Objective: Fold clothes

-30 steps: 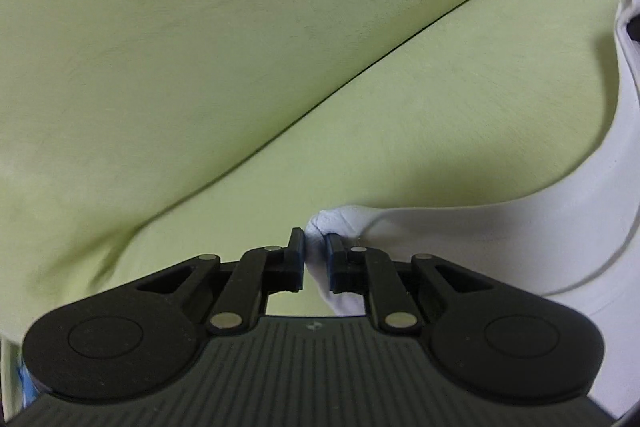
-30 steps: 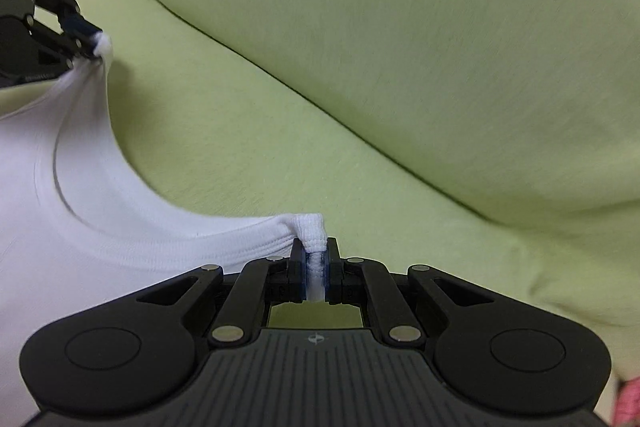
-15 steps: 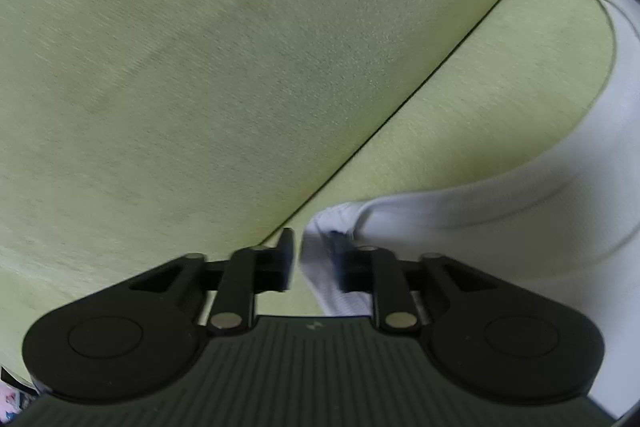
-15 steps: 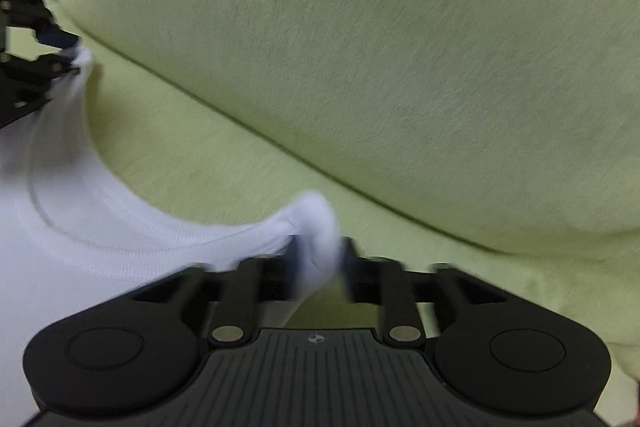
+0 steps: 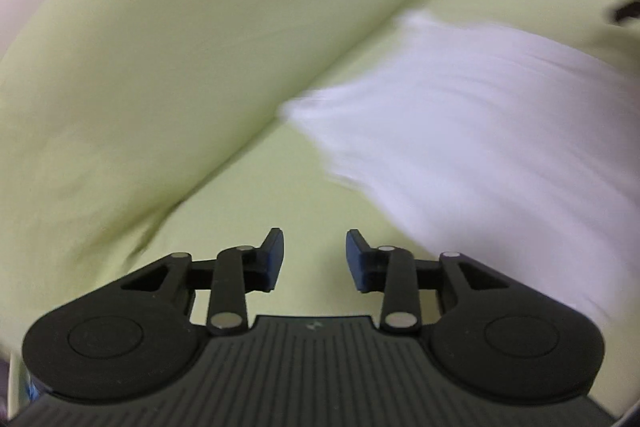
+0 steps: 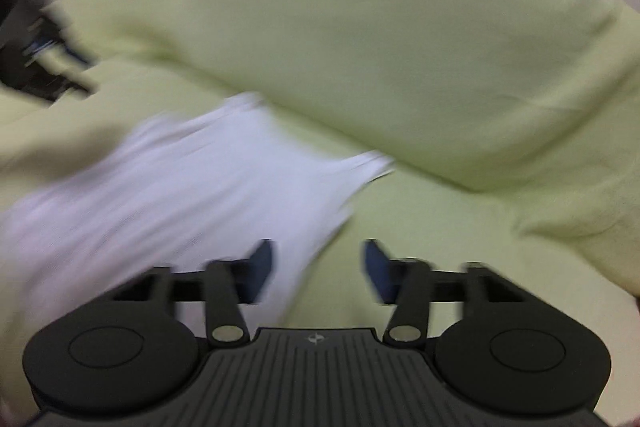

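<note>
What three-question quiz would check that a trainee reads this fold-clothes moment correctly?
1. True or false: the left gripper is clamped on the white garment.
2. The garment lies on: A) a wooden table B) a light green cushion C) a metal rack.
3. Fill in: the right gripper stands ___, with nothing between its fingers.

Key: 1 false, its jaws are apart and empty; 2 B; 3 open.
</note>
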Motion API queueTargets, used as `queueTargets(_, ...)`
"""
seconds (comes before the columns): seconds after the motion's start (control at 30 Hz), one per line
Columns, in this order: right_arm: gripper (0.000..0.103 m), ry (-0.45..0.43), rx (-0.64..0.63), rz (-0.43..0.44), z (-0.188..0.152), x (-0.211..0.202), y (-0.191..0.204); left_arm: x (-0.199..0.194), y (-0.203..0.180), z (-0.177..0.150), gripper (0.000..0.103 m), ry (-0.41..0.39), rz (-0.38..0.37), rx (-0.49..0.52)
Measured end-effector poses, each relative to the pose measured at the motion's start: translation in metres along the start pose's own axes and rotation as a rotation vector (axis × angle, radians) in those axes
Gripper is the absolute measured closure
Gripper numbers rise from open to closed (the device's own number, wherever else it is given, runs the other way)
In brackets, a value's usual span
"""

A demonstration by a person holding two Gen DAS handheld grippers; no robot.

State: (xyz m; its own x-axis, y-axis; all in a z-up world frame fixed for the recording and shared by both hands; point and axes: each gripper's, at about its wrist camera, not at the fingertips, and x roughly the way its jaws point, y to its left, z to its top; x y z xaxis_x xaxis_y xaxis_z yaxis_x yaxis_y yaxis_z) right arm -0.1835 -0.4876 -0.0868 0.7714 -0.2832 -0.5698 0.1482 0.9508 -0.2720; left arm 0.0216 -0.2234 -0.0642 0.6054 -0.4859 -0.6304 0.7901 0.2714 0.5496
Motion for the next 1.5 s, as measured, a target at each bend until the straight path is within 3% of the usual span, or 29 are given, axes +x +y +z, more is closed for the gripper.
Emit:
queueTargets(0.07,0.068,0.009,-0.092,0.011,-0.016,-0.045,0.043,-0.030,-0.038,-0.015,0.071,-0.030,-0.064,0.084)
queueTargets(0.13,0.069,0.026,-0.152,0.022,-0.027,-0.060,0.069,-0.047,-0.067,-0.021,0.071,-0.053,-0.074,0.140)
queueTargets(0.3,0.067,0.094,-0.187,-0.050,-0.043,-0.040,0.095,-0.048,-0.088,-0.039,0.071,0.017,-0.022,0.046)
queueTargets(0.53,0.069,0.136,-0.106,-0.111,-0.067,-0.029,0.100,-0.021,-0.085,-0.041,0.069,0.114,-0.030,-0.163)
queueTargets(0.7,0.070,0.114,-0.057,-0.113,-0.069,-0.018,0.096,-0.031,-0.071,-0.049,0.077,0.146,-0.102,-0.451)
queueTargets(0.73,0.081,0.112,-0.038,-0.110,-0.070,-0.016,0.094,-0.030,-0.066,-0.051,0.079,0.152,-0.122,-0.518)
queueTargets(0.77,0.100,0.114,-0.016,-0.102,-0.071,-0.014,0.092,-0.028,-0.061,-0.054,0.086,0.156,-0.142,-0.579)
queueTargets(0.8,0.099,0.117,-0.006,-0.101,-0.072,-0.013,0.090,-0.026,-0.057,-0.057,0.101,0.150,-0.171,-0.625)
queueTargets(0.83,0.099,0.117,-0.005,-0.108,-0.072,-0.014,0.088,-0.027,-0.055,-0.058,0.102,0.145,-0.186,-0.636)
queueTargets(1.1,0.103,0.097,-0.089,-0.225,-0.048,-0.057,0.059,-0.066,-0.035,-0.025,0.101,0.121,0.093,-0.200)
queueTargets(1.2,0.103,0.117,-0.121,-0.230,-0.043,-0.070,0.052,-0.079,-0.037,-0.019,0.101,0.113,0.124,-0.104)
queueTargets(1.43,0.103,0.260,-0.157,-0.171,-0.084,-0.044,0.078,-0.045,-0.128,-0.046,0.099,0.200,0.145,0.196)
queueTargets(1.5,0.103,0.276,-0.187,-0.178,-0.095,-0.040,0.088,-0.038,-0.147,-0.052,0.099,0.191,0.191,0.266)
